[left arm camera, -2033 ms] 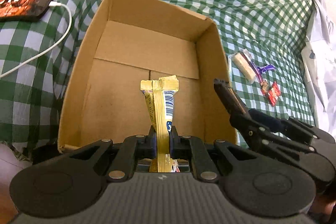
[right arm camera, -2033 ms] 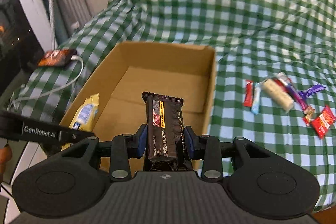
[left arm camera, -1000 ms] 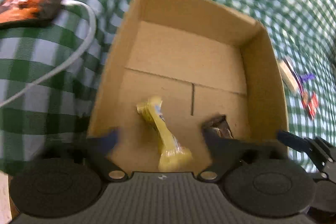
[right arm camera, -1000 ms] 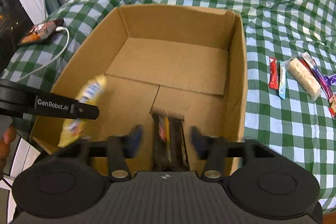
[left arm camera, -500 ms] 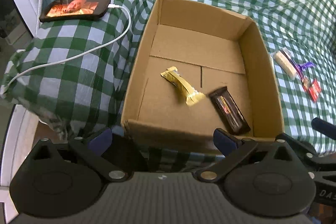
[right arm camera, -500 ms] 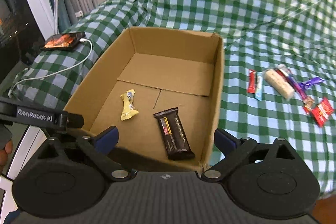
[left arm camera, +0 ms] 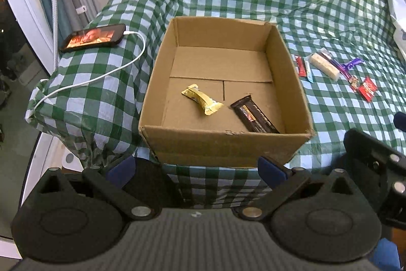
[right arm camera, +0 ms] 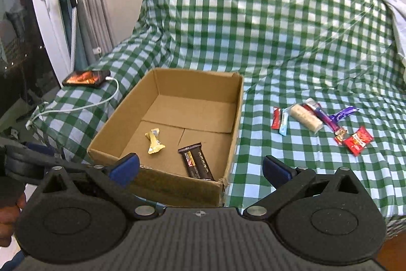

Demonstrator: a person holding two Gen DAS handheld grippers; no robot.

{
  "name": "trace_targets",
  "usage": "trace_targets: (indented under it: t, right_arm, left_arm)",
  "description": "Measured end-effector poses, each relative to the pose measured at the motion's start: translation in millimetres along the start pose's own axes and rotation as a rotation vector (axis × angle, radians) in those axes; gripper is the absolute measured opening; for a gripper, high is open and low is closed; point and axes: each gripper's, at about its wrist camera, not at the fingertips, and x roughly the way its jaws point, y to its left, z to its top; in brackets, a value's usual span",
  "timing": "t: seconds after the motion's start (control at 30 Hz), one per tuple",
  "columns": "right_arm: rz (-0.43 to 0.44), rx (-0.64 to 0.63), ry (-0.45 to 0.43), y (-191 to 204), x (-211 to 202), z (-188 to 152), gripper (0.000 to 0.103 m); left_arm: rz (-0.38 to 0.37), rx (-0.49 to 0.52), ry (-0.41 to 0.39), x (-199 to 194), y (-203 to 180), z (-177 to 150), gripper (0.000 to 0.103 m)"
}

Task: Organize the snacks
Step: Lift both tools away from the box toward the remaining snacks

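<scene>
On the checked surface point(right arm camera: 291, 164) right of the cardboard box point(right arm camera: 236, 118), loose snacks point(right arm camera: 307, 117) wait: light, crinkly, slippery wrappers, so pinch mid-length across the narrow width. Right gripper point(right arm camera: 200, 166) just opened wide, empty; left gripper point(left arm camera: 195, 168) wide, empty.

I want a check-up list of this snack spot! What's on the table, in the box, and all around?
Surface: green checked cloth, wrinkled.
Job's things: cardboard box holds yellow bar and dark chocolate bar, lying apart. Loose snacks lie on the cloth right of the box, including a red packet.
Clutter: phone, screen lit, left of the box.
Grippers: left gripper and right gripper, fingers wide apart, nothing between them; the right's jaws have just been opening.
Cables: white cable plugged into the phone, trailing off the edge.
Surroundings: curtain and white frame at left.
</scene>
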Motion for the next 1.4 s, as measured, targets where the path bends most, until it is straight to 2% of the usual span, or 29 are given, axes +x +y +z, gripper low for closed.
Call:
trace_targets:
  t: [0.27,0.5,0.83,1.4]
  right_arm:
    - [0.016,-0.009,-0.06,2.6,-29.1,-8.2,0.102]
    - [0.017,-0.012,-0.071,3.8,-34.9,-10.3,0.102]
    - [0.014,-0.011,-0.038,4.3,-31.4,-10.6,0.102]
    - [0.017,0.004,0.042,0.0,-1.9,-7.7,0.102]
  left_arm:
    - [0.012,0.02,-0.058,-27.7,-7.9,-12.1,0.103]
    - [0.01,0.023,-0.068,-32.2,-8.7,-13.3,0.103]
    - [0.005,0.018,-0.04,-25.1,-7.9,-14.0,0.103]
    - [0.007,0.017,0.04,3.3,-6.9,-9.1,0.103]
